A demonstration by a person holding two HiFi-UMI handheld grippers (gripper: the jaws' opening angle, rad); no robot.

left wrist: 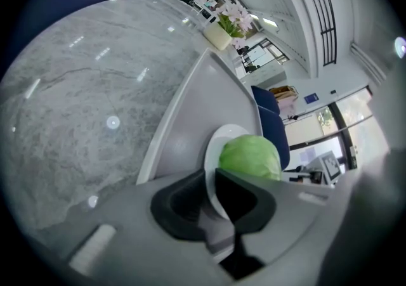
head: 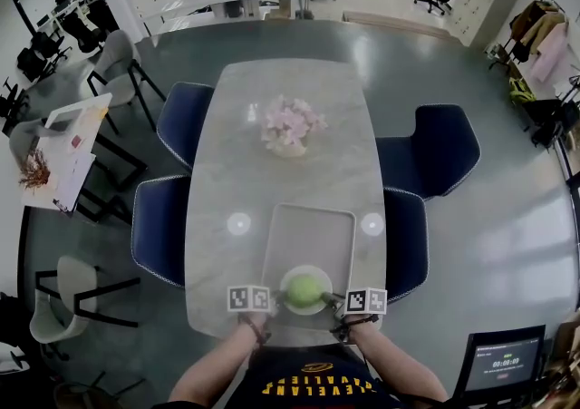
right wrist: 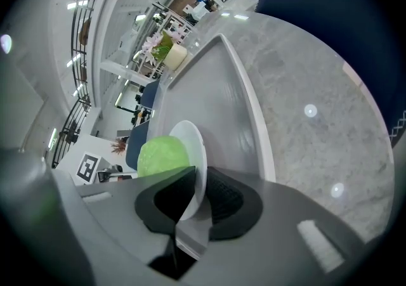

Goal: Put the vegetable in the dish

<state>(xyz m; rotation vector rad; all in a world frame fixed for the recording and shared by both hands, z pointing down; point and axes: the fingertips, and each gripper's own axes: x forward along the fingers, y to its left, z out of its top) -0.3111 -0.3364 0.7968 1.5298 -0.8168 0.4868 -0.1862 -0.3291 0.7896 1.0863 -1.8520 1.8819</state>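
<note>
At the near end of the pale grey rectangular tray [head: 308, 226], the round green cabbage [head: 305, 290] sits in the white round dish [left wrist: 214, 150], with left gripper [left wrist: 212, 182] and right gripper [right wrist: 195, 184] fingers clamping its rim. Placing looks done; only letting go remains.

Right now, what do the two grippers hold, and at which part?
Both hold the white dish by its rim: the left gripper on one side, the right gripper on the opposite side. The green vegetable lies in the dish, ungripped.
</note>
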